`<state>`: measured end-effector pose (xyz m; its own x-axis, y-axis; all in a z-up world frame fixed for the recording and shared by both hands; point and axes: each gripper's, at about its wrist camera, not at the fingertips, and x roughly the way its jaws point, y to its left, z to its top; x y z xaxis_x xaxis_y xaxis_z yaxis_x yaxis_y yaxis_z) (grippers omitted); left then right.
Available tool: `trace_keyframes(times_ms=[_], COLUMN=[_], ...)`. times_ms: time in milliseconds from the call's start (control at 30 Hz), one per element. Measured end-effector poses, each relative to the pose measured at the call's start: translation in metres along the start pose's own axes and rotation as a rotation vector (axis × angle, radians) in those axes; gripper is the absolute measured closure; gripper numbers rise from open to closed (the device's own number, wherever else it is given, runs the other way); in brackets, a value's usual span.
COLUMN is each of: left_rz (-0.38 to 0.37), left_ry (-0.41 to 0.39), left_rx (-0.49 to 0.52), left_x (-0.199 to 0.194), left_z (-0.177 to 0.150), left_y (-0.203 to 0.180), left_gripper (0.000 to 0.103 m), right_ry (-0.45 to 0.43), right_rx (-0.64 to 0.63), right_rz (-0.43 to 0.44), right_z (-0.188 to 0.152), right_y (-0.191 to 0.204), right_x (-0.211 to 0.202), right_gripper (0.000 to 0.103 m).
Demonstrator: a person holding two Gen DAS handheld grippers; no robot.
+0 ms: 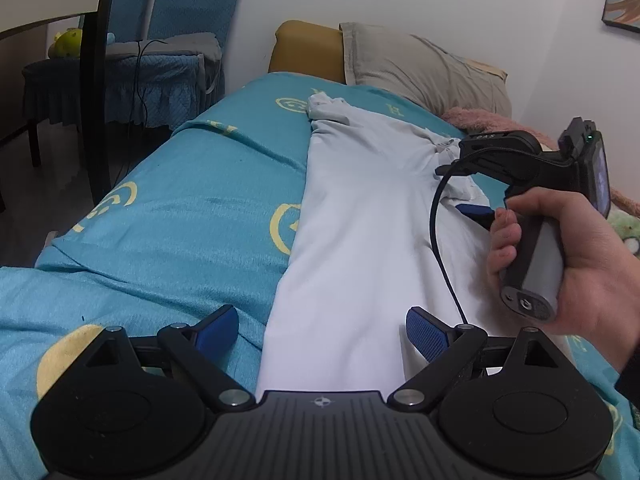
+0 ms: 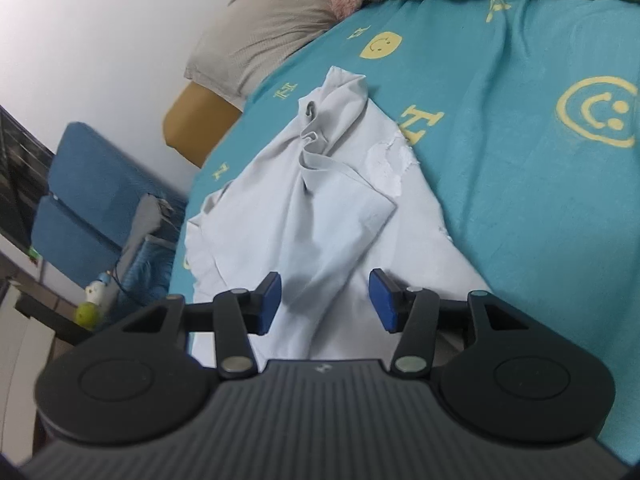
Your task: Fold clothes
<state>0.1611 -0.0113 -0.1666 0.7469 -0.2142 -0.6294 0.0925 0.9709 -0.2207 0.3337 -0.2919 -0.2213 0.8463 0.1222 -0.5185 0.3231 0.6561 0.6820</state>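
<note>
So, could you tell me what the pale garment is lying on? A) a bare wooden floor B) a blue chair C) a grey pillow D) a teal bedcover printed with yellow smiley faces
D: the pale garment is spread across the teal bedcover, whose yellow smiley prints show on both sides of it in the two wrist views.

Soft, even indoor light fills both views, brightest on the white wall [image 1: 440, 8] and the pale garment [image 1: 360, 220], with no harsh glare. Shadows are faint; the darkest area is under the desk [image 1: 48, 0] at the left. Fisheye distortion bends the bed [image 2: 520, 160] edges and blackens the corners. The right wrist view is tilted and slightly blurred, especially toward its left edge.
</note>
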Motion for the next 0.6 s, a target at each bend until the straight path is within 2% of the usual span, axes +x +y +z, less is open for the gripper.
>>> trace_keyframes(times_ms=[100, 133, 167, 200, 367, 500, 600], left_rz=[0.01, 0.012, 0.014, 0.015, 0.013, 0.012, 0.02], left_ry=[-0.001, -0.001, -0.001, -0.002, -0.004, -0.006, -0.008], left_rx=[0.021, 0.026, 0.029, 0.032, 0.035, 0.044, 0.063], left_x=[0.001, 0.001, 0.001, 0.001, 0.001, 0.001, 0.003], left_z=[-0.001, -0.002, -0.002, -0.003, -0.003, -0.004, -0.004], left_y=[-0.003, -0.003, -0.004, -0.004, -0.002, -0.002, -0.004], left_gripper=[0.01, 0.01, 0.01, 0.01, 0.01, 0.01, 0.01], right_ry=[-0.038, -0.055, -0.062, -0.069, -0.152, -0.127, -0.101], right_rx=[0.013, 0.021, 0.022, 0.023, -0.059, -0.07, -0.102], right_rz=[0.009, 0.003, -0.022, -0.047, -0.065, -0.077, -0.081], right_z=[0.009, 0.012, 0.014, 0.015, 0.011, 0.012, 0.013], right_y=[-0.001, -0.001, -0.002, -0.003, -0.007, -0.019, -0.013], right_x=[0.013, 0.016, 0.017, 0.018, -0.004, 0.0, -0.001], right_gripper=[0.054, 0.073, 0.087, 0.097, 0.099, 0.096, 0.092])
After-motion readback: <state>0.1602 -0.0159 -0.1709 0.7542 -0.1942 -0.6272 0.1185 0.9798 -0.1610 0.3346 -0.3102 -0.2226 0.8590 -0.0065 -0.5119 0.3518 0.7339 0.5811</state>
